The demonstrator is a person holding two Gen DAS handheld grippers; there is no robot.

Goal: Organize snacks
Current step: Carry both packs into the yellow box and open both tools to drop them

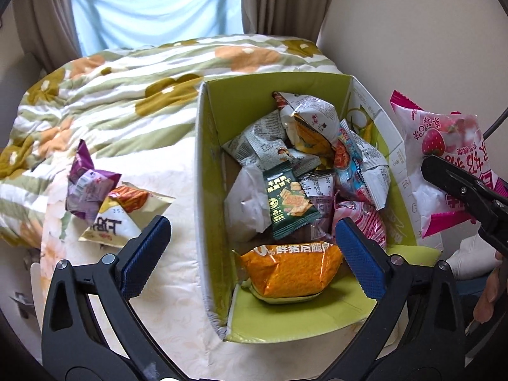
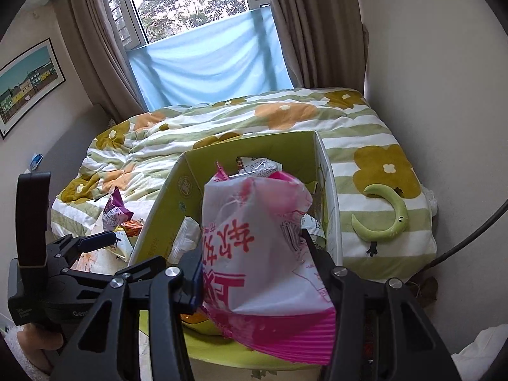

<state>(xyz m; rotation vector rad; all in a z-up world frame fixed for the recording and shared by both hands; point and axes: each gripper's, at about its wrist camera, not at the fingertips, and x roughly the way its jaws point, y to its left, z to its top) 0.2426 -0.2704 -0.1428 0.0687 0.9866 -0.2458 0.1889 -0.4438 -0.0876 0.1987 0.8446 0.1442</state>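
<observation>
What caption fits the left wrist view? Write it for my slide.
Open left gripper above a snack-filled box; right gripper holds a pink strawberry packet beside it.

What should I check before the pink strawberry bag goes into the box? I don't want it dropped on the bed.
1. Right hand-held gripper clamped on the pink strawberry bag: ok, pads press both sides.
2. Bag over the box opening: not ok; in the left wrist view it hangs outside the right wall.
3. Left hand-held gripper clear of the drop: not ok, its open, empty jaws stand over the near end, above the orange pack.
4. Room inside: cannot tell; snacks are piled there.
5. Snacks left outside: not ok, the purple pack and the cream pack lie on the bed.
</observation>
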